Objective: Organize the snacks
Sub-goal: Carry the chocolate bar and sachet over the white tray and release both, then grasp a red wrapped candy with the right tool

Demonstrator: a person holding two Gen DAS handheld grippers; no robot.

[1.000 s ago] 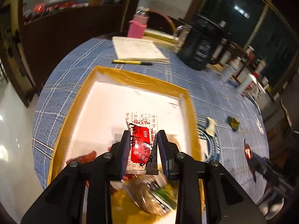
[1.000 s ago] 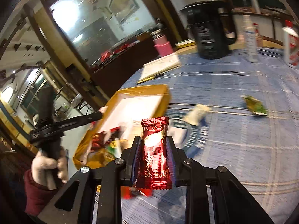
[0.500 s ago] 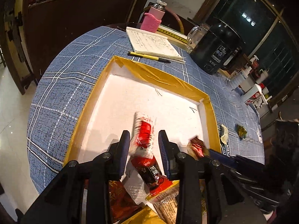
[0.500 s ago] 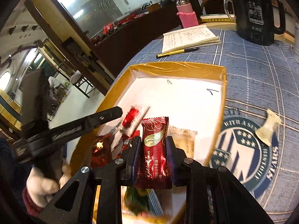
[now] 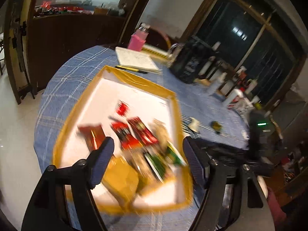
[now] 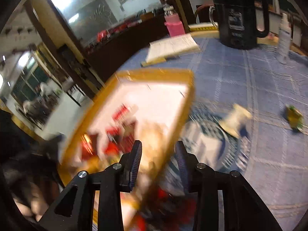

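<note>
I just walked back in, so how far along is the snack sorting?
Mostly done: a pile of snacks lies in the tray. Both hand-held grippers, left and right, are opening with nothing gripped. Left: two snacks on the tablecloth.

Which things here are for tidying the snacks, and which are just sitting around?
For the snack job:
- white shallow box with yellow taped rim
- pile of red and green snack packets in it
- cream wrapped snack and green-yellow wrapped snack on the cloth
- left gripper, right gripper, both opening, empty

Just lying about:
- black kettle
- open paper notebook
- pink bottle
</note>
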